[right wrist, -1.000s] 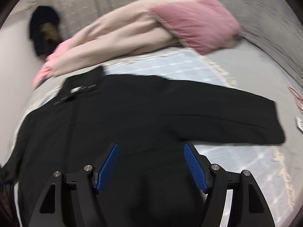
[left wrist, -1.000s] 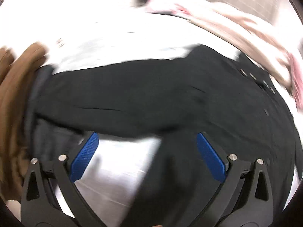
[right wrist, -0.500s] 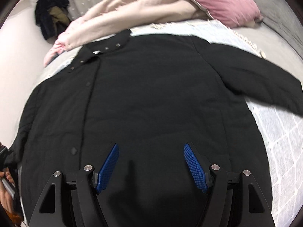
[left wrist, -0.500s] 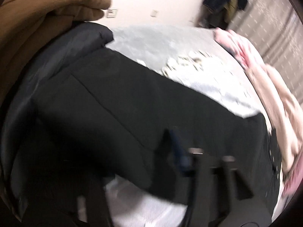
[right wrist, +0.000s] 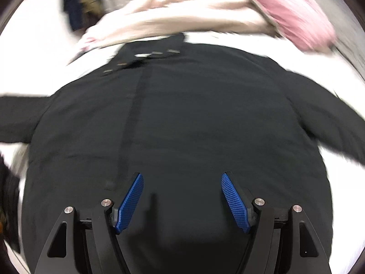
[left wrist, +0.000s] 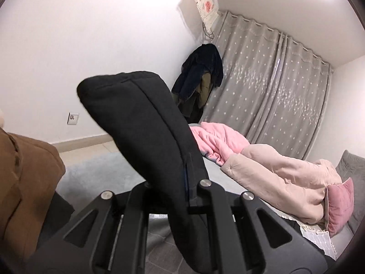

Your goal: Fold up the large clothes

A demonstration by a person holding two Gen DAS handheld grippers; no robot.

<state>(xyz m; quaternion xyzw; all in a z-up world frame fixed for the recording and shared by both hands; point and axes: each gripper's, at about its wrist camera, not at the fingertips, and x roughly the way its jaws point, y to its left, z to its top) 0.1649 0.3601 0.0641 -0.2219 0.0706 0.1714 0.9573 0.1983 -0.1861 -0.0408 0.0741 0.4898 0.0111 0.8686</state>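
A large black coat [right wrist: 194,114] lies spread flat on the bed, collar and snaps toward the far side, both sleeves out to the sides. My right gripper [right wrist: 182,196] hovers open over the coat's lower middle, nothing between its blue pads [right wrist: 131,203]. In the left wrist view my left gripper [left wrist: 186,175] has its jaws closing tight on the coat's black sleeve [left wrist: 136,118]. The sleeve is pinched between the fingers and its cuff end stands up and curls over in front of the camera. The left pads are hidden by the cloth.
A beige and pink duvet [left wrist: 273,171] and a pink pillow [left wrist: 340,203] lie along the far side of the bed. A brown garment [left wrist: 22,182] sits at the near left. Dark clothes [left wrist: 200,77] hang in the corner by grey curtains [left wrist: 285,80].
My left gripper went from wide open over the sleeve to shut on it, then rose and tipped up toward the room. My right gripper slid across the coat, still open.
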